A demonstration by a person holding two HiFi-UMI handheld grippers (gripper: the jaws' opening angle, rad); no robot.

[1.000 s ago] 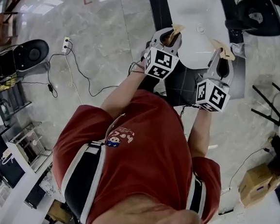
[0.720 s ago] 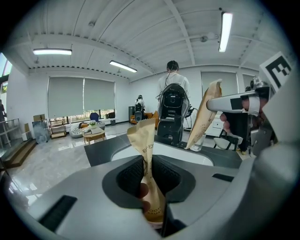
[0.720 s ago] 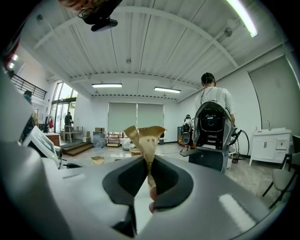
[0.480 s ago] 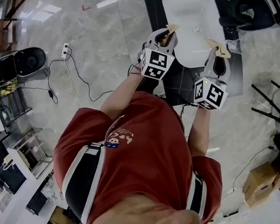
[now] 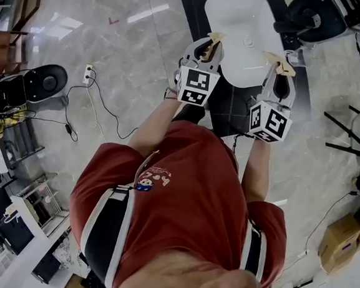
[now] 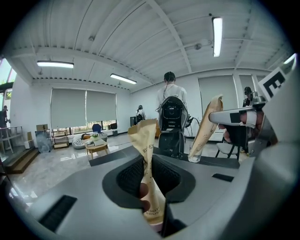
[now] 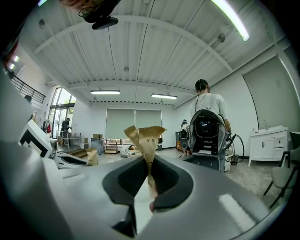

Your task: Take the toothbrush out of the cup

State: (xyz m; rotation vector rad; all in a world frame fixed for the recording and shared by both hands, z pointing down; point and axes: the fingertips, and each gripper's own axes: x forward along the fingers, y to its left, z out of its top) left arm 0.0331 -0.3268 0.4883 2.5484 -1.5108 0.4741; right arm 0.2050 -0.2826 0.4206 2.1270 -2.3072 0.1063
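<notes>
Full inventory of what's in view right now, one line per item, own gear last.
paper packet: two, tan, one clamped in each gripper; the second is in the right one.
glass cup: one, clear, on the dark tabletop in the left gripper view.
basin: one, white, ahead of the grippers.
power strip: one, white with a dark cable, on the floor at left.
cardboard box: one, brown, on the floor at right.
bystander: one, white top, back turned, across the room.
left gripper: one, grey, shut on a packet.
right gripper: one, grey, shut on a packet.
shirt: one, red, the person's own.
</notes>
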